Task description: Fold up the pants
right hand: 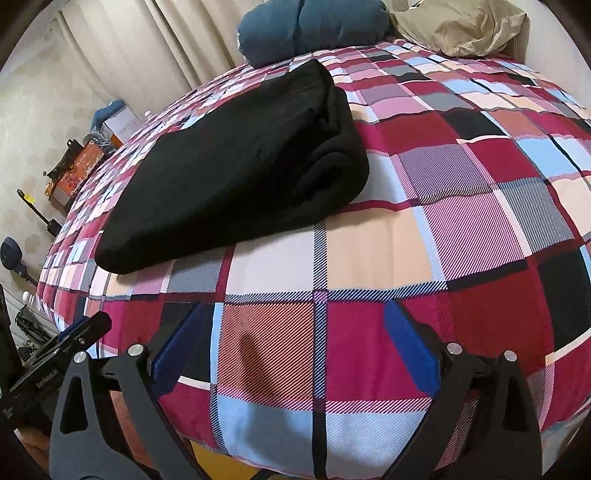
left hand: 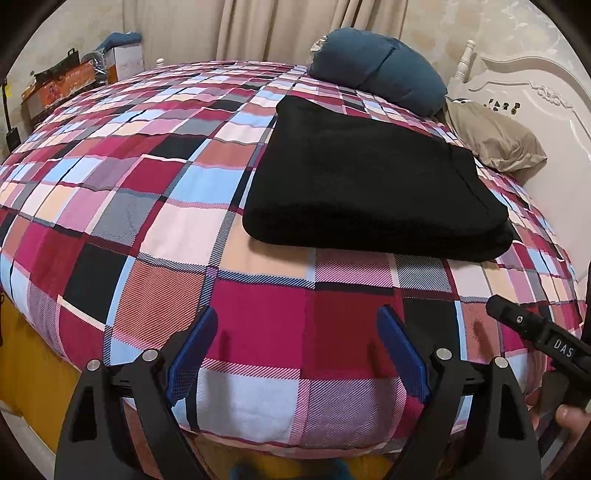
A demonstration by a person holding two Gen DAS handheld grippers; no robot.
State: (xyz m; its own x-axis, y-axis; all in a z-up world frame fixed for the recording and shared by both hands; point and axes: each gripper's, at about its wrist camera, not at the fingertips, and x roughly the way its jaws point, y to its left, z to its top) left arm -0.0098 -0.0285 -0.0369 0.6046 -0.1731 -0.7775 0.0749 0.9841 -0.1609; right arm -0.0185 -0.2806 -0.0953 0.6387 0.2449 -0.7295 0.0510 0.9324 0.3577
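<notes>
There they are, the black fleecy pants [left hand: 373, 184], folded into a thick flat rectangle and lying on the plaid quilt of red, pink, pale blue and black squares [left hand: 155, 206]. From the left gripper [left hand: 295, 350] the bundle sits ahead and a little to the right, well clear of the fingertips. From the right gripper [right hand: 295, 343] the pants [right hand: 236, 170] lie ahead and to the left, their rolled fold edges facing this camera, again apart from the tool.

Left gripper: blue-padded fingers [left hand: 194, 354] spread wide, nothing between them but bare quilt, hovering over the near edge of the bed. It grips nothing. At its lower right, the black body of the other tool pokes into frame with a fingertip of the person's hand [left hand: 570, 424] beneath it.

Right gripper: blue pads [right hand: 408, 343] standing wide apart too, only checked quilt [right hand: 461, 177] showing in the gap, no cloth pinched. A faint shadow falls on the squares between its fingers. The left tool shows at its lower left.

Beyond the pants, further ahead of both tools, a dark teal pillow [left hand: 380, 66] rests at the head of the bed, with a crumpled beige pillow [left hand: 495, 136] beside it against a white carved headboard [left hand: 535, 92]. Cream curtains [left hand: 280, 29] hang behind.
</notes>
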